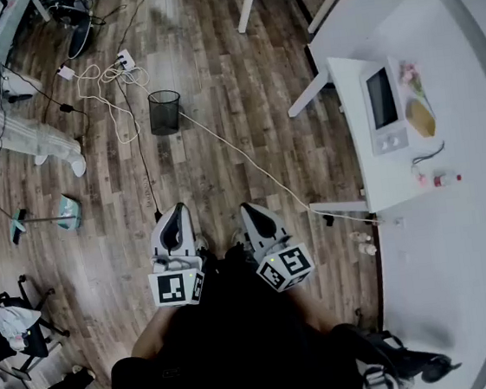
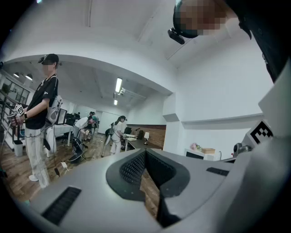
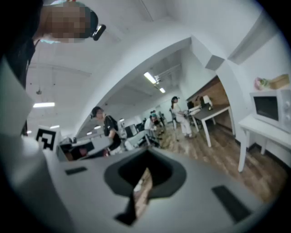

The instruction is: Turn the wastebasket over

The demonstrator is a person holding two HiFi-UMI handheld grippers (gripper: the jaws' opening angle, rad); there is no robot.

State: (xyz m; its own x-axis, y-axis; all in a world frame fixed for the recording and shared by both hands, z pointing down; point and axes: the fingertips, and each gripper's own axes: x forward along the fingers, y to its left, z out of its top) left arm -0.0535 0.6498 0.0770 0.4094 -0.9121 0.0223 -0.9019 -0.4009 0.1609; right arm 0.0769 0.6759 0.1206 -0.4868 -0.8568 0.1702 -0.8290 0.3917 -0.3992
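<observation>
The wastebasket (image 1: 165, 111) is a black mesh bin standing upright, open end up, on the wood floor some way ahead of me. It shows only in the head view. My left gripper (image 1: 174, 213) and right gripper (image 1: 250, 209) are held side by side close to my body, well short of the bin. Both point forward, about level. In the left gripper view the left gripper (image 2: 146, 157) has its jaws shut with nothing between them. The right gripper (image 3: 144, 174) is likewise shut and empty in the right gripper view.
A white cable (image 1: 248, 164) runs across the floor past the bin toward a white table (image 1: 365, 175) carrying a microwave (image 1: 383, 105). A power strip with cords (image 1: 123, 62) lies beyond the bin. A person (image 1: 9, 129) stands at left near a broom and dustpan (image 1: 58, 216).
</observation>
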